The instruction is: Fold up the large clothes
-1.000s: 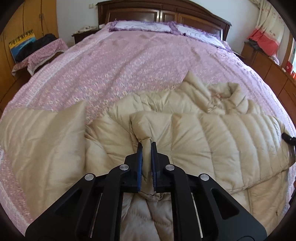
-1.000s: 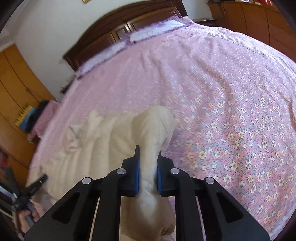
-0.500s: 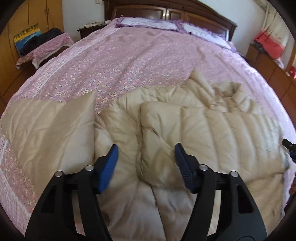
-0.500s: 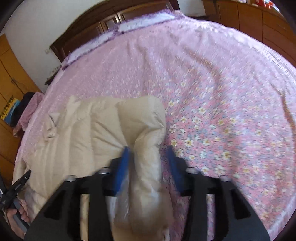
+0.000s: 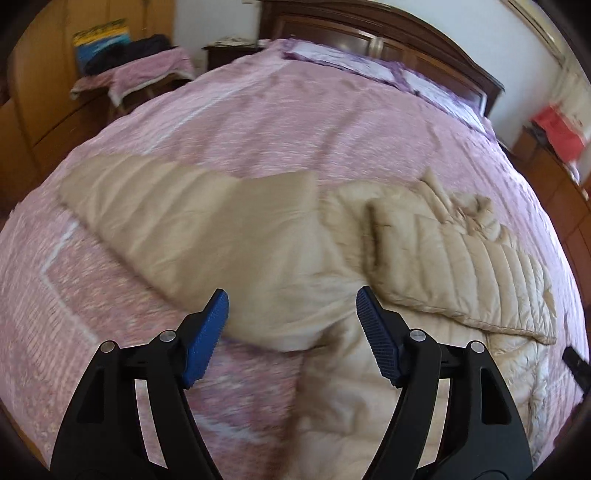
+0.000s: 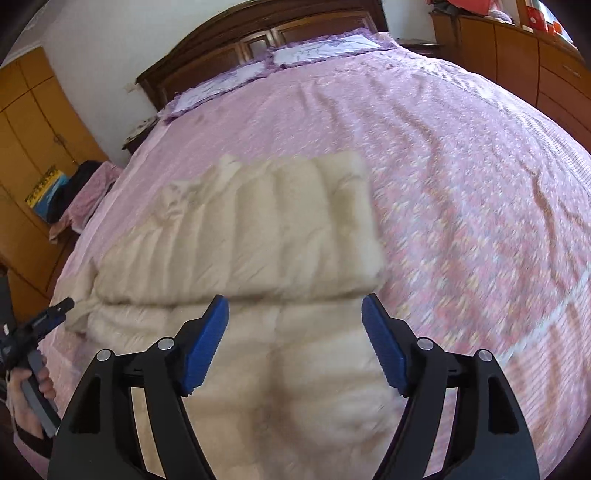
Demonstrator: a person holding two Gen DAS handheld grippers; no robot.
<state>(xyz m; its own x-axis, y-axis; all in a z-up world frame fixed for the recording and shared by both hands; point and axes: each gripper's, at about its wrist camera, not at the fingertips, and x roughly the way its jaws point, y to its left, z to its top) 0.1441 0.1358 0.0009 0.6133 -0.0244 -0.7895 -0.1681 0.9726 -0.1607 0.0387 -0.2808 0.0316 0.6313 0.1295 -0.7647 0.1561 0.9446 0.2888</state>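
A beige quilted down jacket (image 5: 332, 258) lies on the pink floral bed. Its right sleeve (image 5: 461, 266) is folded across the body, and its left sleeve (image 5: 184, 214) stretches out flat to the left. My left gripper (image 5: 291, 328) is open and empty above the jacket near the left armpit. In the right wrist view the folded sleeve (image 6: 280, 229) lies across the jacket (image 6: 277, 369). My right gripper (image 6: 295, 332) is open and empty just above the jacket body.
The pink floral bedspread (image 5: 295, 122) covers a wide bed with a dark wooden headboard (image 6: 258, 33) and purple pillows (image 6: 317, 48). Wooden wardrobes stand at both sides. A cloth-covered stool (image 5: 140, 74) with dark items stands left of the bed.
Both grippers let go of the folded sleeve and opened wide. The left gripper swung left toward the outstretched sleeve. The right gripper pulled back and rose.
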